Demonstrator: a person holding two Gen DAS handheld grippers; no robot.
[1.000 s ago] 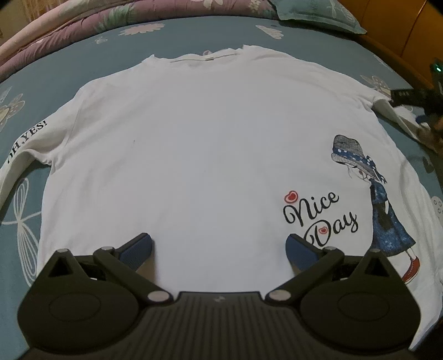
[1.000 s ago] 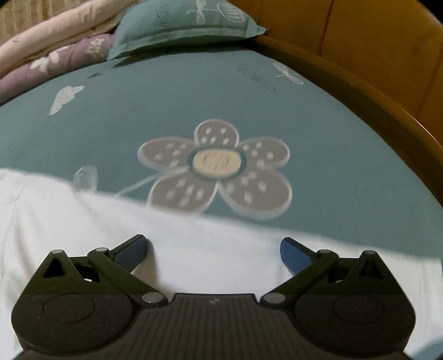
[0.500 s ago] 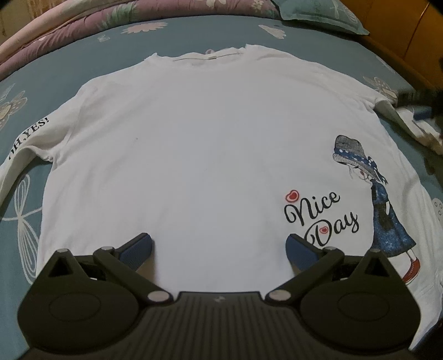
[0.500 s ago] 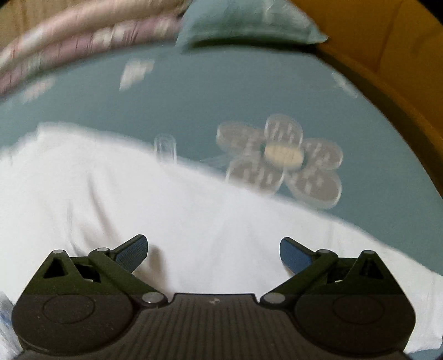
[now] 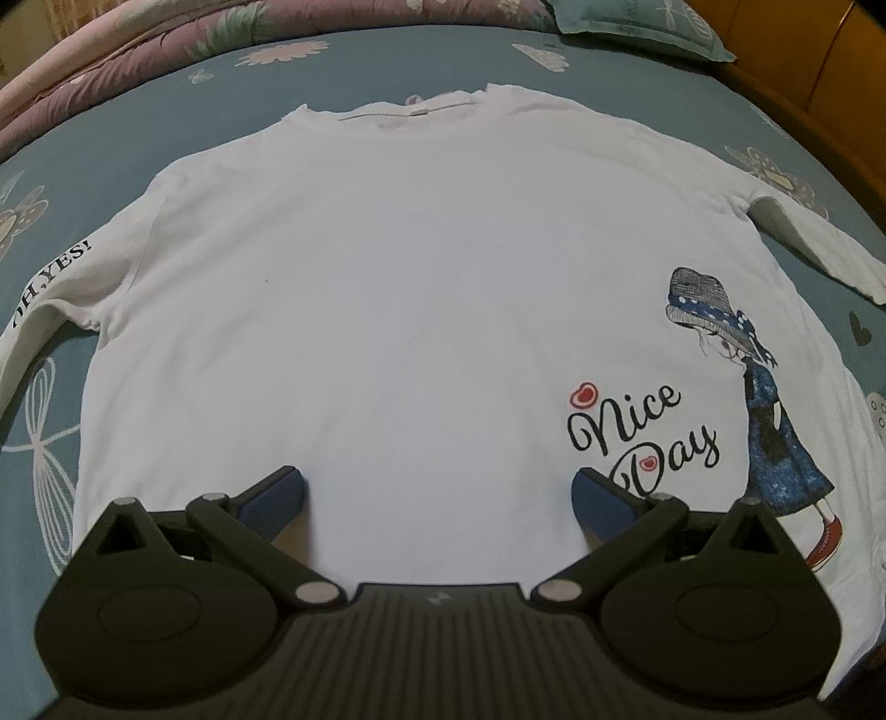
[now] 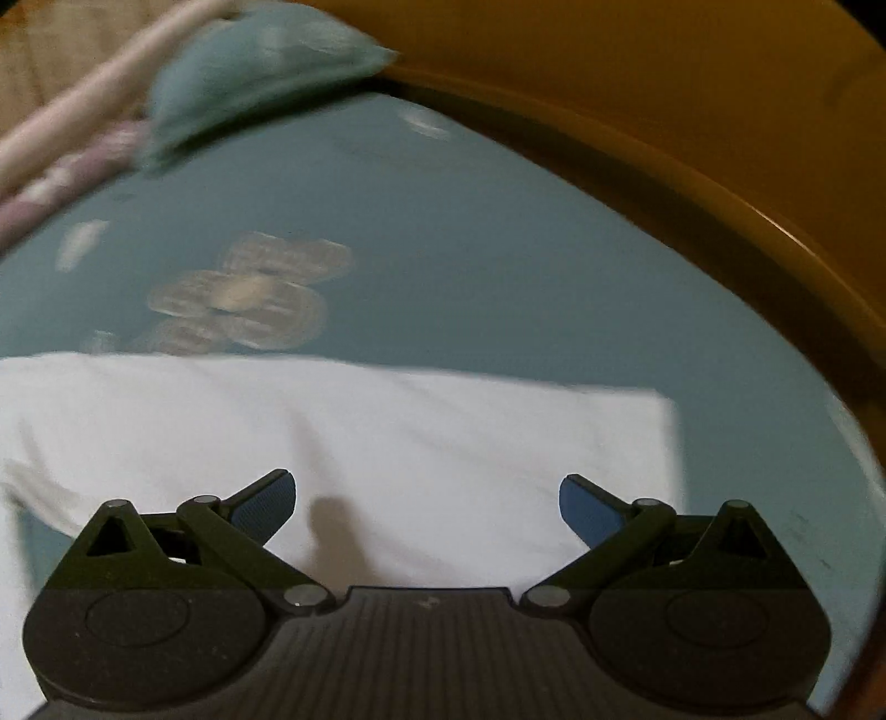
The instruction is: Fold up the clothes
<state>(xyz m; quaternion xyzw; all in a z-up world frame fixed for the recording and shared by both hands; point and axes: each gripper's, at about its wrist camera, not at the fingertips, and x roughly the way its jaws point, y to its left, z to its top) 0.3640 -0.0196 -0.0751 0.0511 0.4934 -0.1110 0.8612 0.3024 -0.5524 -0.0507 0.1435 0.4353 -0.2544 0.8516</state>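
The white shirt [image 5: 398, 310] lies flat and face up on the blue bed cover [image 5: 111, 127]. Its neck points away toward the pink blanket [image 5: 138, 39], and its bottom edge is close to the left claw [image 5: 437, 498], so its long way runs near to far. On the left, the sleeve [image 5: 39, 310] with black letters runs out of the picture, so its end is cut off. The left claw is wide open over the bottom of the shirt and holds nothing. Its black body hides the shirt's bottom edge.

Farther right, the other sleeve [image 6: 387, 443] lies straight across the cover, with its square end to the right. The right claw [image 6: 426, 501] is wide open above it and holds nothing. This picture is blurry, so the flower print [image 6: 243, 293] is hard to make out. There is bare blue cover past the sleeve, up to the wooden bed frame [image 6: 692, 166].
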